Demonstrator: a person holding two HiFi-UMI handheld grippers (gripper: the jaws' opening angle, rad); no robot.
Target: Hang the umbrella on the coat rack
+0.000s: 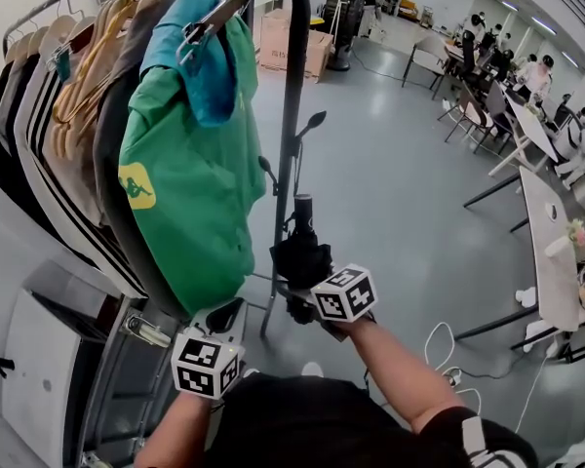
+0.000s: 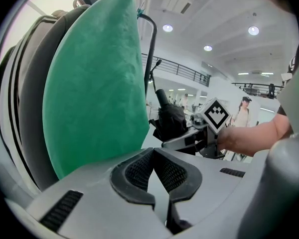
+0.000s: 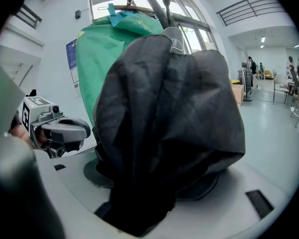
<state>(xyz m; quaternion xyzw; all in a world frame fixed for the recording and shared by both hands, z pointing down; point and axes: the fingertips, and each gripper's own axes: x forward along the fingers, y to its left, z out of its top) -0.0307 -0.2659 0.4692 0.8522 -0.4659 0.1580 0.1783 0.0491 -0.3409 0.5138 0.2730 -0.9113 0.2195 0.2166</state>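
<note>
A black folded umbrella (image 1: 301, 253) stands upright beside the coat rack's black pole (image 1: 294, 96), its handle pointing up. My right gripper (image 1: 298, 298) is shut on the bundled fabric low down. In the right gripper view the umbrella (image 3: 164, 118) fills the middle and hides the right gripper (image 3: 154, 183) jaws. My left gripper (image 1: 224, 316) hangs lower left, below the green shirt (image 1: 190, 183). The left gripper (image 2: 153, 151) is shut with nothing in it; past it I see the umbrella (image 2: 170, 121). Small hooks (image 1: 312, 123) stick out from the pole above the umbrella.
The rack's rail carries several garments on hangers (image 1: 88, 76), including a teal top (image 1: 200, 52). A white cabinet (image 1: 39, 369) stands at the lower left. Grey floor stretches right toward tables and chairs (image 1: 526, 135) with people. White cables (image 1: 448, 359) lie on the floor.
</note>
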